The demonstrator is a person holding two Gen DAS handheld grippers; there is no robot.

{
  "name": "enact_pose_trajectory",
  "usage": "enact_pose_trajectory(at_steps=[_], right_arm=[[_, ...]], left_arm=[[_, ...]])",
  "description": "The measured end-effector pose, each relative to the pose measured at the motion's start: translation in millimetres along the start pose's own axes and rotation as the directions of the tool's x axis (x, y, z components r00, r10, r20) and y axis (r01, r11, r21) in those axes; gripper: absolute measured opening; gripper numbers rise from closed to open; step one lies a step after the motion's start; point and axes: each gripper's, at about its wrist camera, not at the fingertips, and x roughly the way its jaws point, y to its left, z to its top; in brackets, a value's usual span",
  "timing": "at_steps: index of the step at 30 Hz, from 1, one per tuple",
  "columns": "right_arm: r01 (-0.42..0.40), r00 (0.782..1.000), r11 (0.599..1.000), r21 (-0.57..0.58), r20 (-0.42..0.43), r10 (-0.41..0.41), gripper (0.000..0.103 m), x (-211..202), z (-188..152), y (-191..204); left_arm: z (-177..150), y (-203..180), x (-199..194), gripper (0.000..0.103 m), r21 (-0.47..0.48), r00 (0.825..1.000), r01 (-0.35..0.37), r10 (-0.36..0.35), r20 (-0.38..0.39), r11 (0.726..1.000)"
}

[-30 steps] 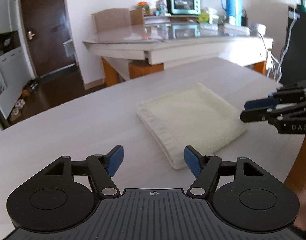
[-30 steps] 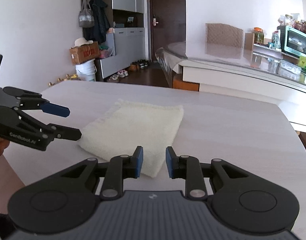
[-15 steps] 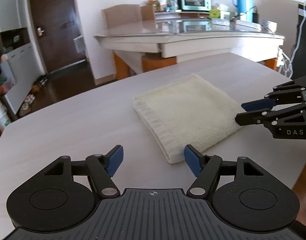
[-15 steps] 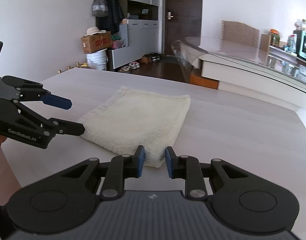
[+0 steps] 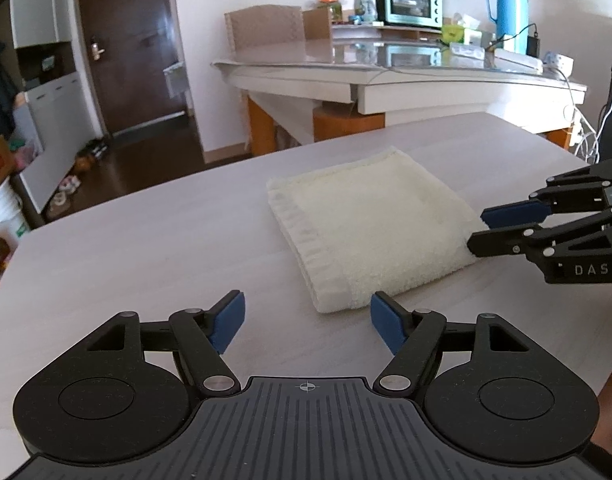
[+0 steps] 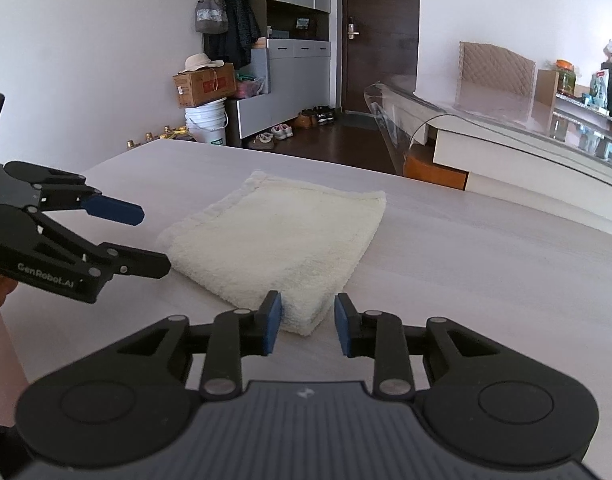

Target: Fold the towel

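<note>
The folded towel [image 5: 370,228] lay flat on the table [image 5: 145,240], and both grippers, left [image 5: 308,322] spread wide and right [image 6: 308,322] narrower, had just been opening at its near corners, pinching nothing.

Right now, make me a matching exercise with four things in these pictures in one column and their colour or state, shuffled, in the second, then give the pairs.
Column one:
1. cream terry towel
2. left gripper
3. tall thermos jug
4. small toaster oven

Column two:
A. mint green, on the far counter
B. folded flat on the pale wooden table
C. light blue, upright
D. jaws wide apart, nothing between them

Pairs: 1-B, 2-D, 3-C, 4-A
</note>
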Motion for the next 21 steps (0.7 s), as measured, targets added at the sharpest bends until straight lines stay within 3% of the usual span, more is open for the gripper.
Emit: enact_pose_trajectory(at_steps=[4,14,21], right_arm=[[0.022,1.000,1.000,0.011,0.008,-0.022,0.046,-12,-2,4],[0.056,0.998,0.998,0.033,0.017,-0.057,0.053,-42,-13,11],[0.063,0.998,0.997,0.045,0.029,-0.064,0.075,-59,-21,20]], left_arm=[[-2,-3,-2,0.083,-0.002,1.000,0.003,-0.003,0.000,1.000],[-11,-7,-14,0.093,-0.025,1.000,-0.022,0.022,0.000,0.999],[-17,-12,-25,0.095,-0.046,0.999,-0.028,0.028,-0.015,0.999]])
